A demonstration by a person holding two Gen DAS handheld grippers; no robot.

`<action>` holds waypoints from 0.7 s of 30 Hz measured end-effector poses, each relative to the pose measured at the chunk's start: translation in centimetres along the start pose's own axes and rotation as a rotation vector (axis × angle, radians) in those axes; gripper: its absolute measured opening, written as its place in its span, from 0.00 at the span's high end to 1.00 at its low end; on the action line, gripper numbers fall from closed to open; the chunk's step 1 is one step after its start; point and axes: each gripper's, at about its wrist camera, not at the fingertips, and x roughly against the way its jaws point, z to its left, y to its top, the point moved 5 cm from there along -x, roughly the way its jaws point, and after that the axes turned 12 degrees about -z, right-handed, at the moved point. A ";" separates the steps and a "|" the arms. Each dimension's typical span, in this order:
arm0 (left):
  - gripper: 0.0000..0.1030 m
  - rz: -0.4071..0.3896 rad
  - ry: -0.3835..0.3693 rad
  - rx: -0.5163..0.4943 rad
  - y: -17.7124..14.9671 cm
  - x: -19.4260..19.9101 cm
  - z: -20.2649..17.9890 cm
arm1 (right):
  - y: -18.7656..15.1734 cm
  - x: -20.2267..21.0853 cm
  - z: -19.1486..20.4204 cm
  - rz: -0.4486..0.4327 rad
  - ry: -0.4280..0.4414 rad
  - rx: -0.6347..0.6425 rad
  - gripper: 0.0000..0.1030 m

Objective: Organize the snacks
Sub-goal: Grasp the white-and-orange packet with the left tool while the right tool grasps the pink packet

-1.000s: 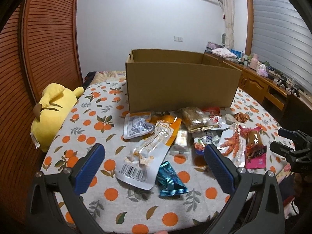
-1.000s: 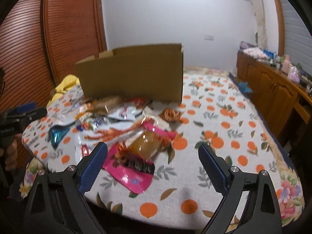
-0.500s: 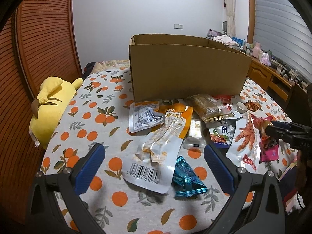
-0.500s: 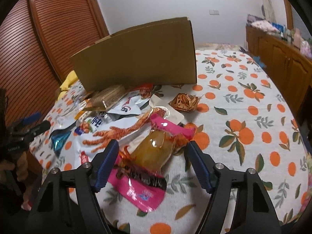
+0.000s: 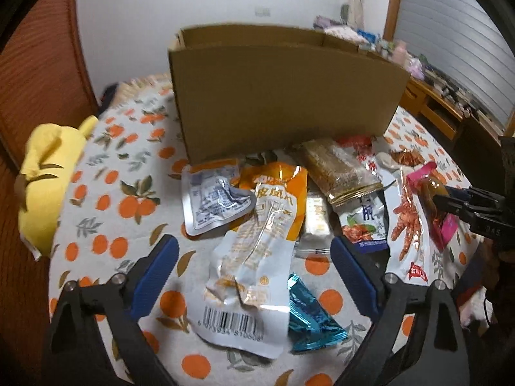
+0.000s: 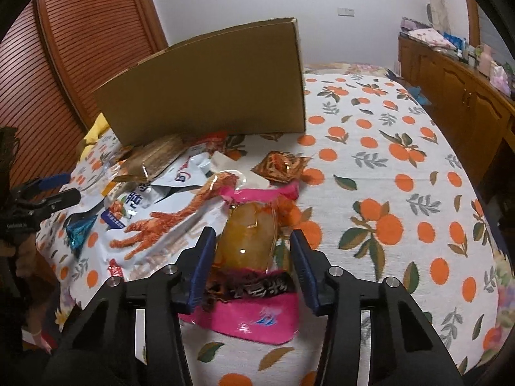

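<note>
Several snack packets lie on the orange-print tablecloth (image 6: 402, 193) in front of an open cardboard box (image 5: 283, 93). My right gripper (image 6: 251, 257) straddles a pink packet holding a yellow-brown snack (image 6: 248, 241); its jaws are narrowed around it, with small gaps still showing. The pink packet also shows in the left wrist view (image 5: 431, 199). My left gripper (image 5: 254, 273) is wide open above a white and orange barcode packet (image 5: 254, 257) and a teal foil packet (image 5: 305, 318).
A chicken-foot packet (image 6: 161, 225), a brown cracker packet (image 5: 338, 170), a silver pouch (image 5: 212, 202) and a small orange sachet (image 6: 280, 167) lie around. A yellow plush toy (image 5: 45, 173) sits at the left edge. Wooden cabinets (image 6: 466, 87) stand on the right.
Both grippers moved forward and down toward the snacks. My right gripper's jaws narrowed from wide open to close around the pink packet.
</note>
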 end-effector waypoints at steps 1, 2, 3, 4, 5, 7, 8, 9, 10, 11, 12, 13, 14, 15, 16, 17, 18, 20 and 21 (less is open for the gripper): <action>0.09 0.016 -0.008 -0.003 0.0 -0.3 0.1 | 0.0 0.0 0.0 0.000 0.001 0.003 0.54; 0.09 0.034 -0.015 -0.004 -0.1 -0.6 0.2 | 0.0 0.0 0.0 0.000 0.002 0.006 0.54; 0.10 0.061 -0.021 -0.002 -0.2 -1.0 0.4 | 0.0 0.0 0.0 -0.001 0.002 0.010 0.54; 0.10 0.075 -0.030 0.002 -0.2 -1.3 0.4 | 0.0 0.1 0.1 -0.002 0.000 0.016 0.54; 0.10 0.090 -0.041 0.009 -0.3 -1.6 0.5 | 0.0 0.1 0.1 -0.004 -0.001 0.022 0.54; 0.10 0.117 -0.047 0.008 -0.4 -2.2 0.5 | 0.0 0.1 0.3 -0.008 -0.004 0.034 0.54; 0.11 0.124 -0.050 0.008 -0.5 -2.4 0.5 | -0.1 0.1 0.3 -0.010 -0.006 0.037 0.54; 0.11 0.133 -0.057 0.011 -0.5 -2.8 0.5 | -0.1 0.1 0.3 -0.011 -0.007 0.039 0.54; 0.11 0.142 -0.058 0.010 -0.5 -3.1 0.4 | -0.1 0.1 0.3 -0.012 -0.006 0.039 0.54; 0.11 0.149 -0.058 0.008 -0.6 -3.3 0.4 | -0.1 0.1 0.3 -0.012 -0.005 0.038 0.54; 0.12 0.154 -0.060 0.008 -0.6 -3.5 0.3 | -0.1 0.1 0.4 -0.011 -0.005 0.040 0.54; 0.12 0.152 -0.058 0.003 -0.5 -3.6 0.3 | -0.1 0.1 0.4 -0.011 -0.004 0.041 0.54; 0.14 0.153 -0.059 0.002 -0.5 -3.7 0.2 | -0.1 0.1 0.4 -0.011 -0.003 0.041 0.54; 0.19 0.152 -0.060 0.001 -0.4 -3.7 0.2 | -0.1 0.1 0.4 -0.011 -0.002 0.041 0.54; 0.22 0.151 -0.064 -0.003 -0.3 -3.7 0.1 | -0.1 0.1 0.4 -0.011 -0.003 0.042 0.54; 0.30 0.149 -0.066 -0.008 -0.2 -3.6 0.0 | -0.1 0.1 0.4 -0.012 -0.003 0.044 0.54; 0.38 0.149 -0.056 -0.022 -0.3 -3.6 0.0 | -0.1 0.1 0.3 -0.012 -0.003 0.044 0.54; 0.43 0.149 -0.057 -0.037 -0.3 -3.4 0.1 | -0.1 0.1 0.4 -0.013 -0.003 0.046 0.54; 0.46 0.148 -0.064 -0.039 -0.3 -3.2 0.2 | -0.1 0.0 0.4 -0.012 -0.001 0.045 0.54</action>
